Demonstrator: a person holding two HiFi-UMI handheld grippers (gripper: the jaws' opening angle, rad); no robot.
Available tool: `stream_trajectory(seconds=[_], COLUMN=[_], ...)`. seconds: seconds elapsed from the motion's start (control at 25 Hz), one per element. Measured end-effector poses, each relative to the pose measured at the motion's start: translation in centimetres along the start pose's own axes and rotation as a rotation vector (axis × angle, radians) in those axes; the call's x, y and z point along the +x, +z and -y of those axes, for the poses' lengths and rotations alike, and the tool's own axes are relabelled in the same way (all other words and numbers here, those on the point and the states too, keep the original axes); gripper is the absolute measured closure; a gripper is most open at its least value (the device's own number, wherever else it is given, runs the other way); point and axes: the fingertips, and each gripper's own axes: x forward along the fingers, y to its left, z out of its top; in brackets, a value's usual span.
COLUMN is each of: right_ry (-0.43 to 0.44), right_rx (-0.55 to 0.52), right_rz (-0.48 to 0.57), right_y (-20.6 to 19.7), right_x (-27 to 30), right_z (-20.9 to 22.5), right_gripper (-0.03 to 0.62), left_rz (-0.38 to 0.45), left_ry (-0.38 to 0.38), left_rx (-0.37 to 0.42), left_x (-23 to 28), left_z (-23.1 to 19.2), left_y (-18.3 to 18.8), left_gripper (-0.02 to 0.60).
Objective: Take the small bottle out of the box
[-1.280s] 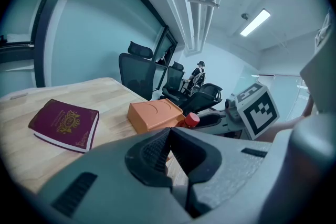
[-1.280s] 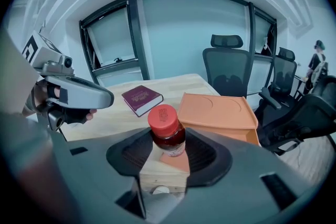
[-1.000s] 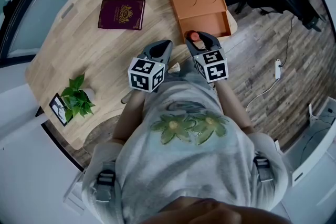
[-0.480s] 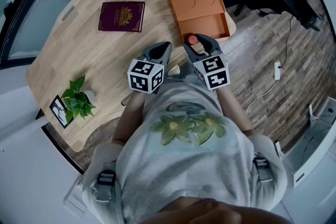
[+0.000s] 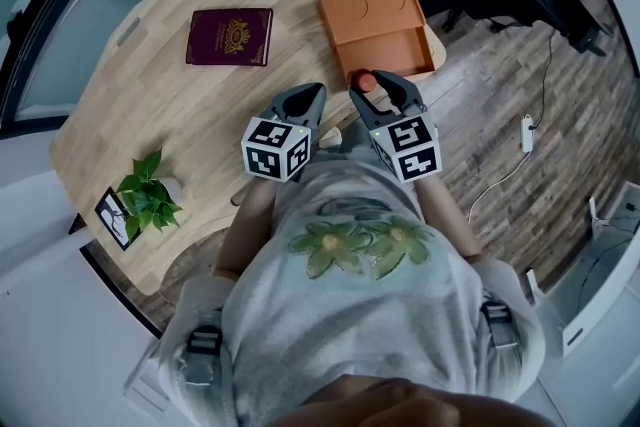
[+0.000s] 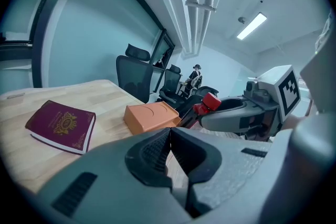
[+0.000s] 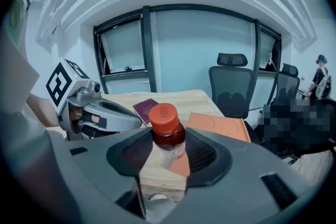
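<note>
**Right claw draws the small bottle back from the box**

Since a second ago, the right claw [image 5: 378, 85] has pulled a little toward the person's body. The small bottle [image 7: 168, 132] has come with it and now sits just short of the orange box [image 5: 372, 7] instead of at its near wall. The left claw [image 5: 300, 101] has hardly shifted.

The right claw's jaws press on the bottle's sides. Its red cap stands above them and its dark body leans slightly. The bottle is out of the box and clear of it. The left claw's jaws are pressed together with nothing between them.

The box lies just ahead of the right claw, open, at the far right corner of the bench [image 5: 180, 105]. The bench's edge runs close along the right claw's outer side, and past it the wooden floor [image 5: 500, 95] drops away. Ahead of the left claw is a broad bare stretch of bench. A maroon booklet [image 5: 229, 37] lies well ahead of that claw and to its left. A small potted plant [image 5: 148, 198] stands far to its left and behind it, by the bench's near edge.

Both forearms are tucked against the person's torso. The claws sit side by side, close but apart, and point away from the body with their marker cubes facing up.
</note>
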Motion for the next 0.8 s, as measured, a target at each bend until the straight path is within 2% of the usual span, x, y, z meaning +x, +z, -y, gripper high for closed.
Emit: stream_trajectory(seconds=[0.8], right_ry=[0.014], right_rx=[0.007], right_rz=[0.05], right_y=[2.0], right_x=[-2.4], right_z=[-0.6], right_gripper=[0.402], left_rz=[-0.006], left_ry=[-0.009], left_rx=[-0.003], left_x=[0.3], left_z=[-0.1], left_y=[-0.2], left_gripper=[0.574])
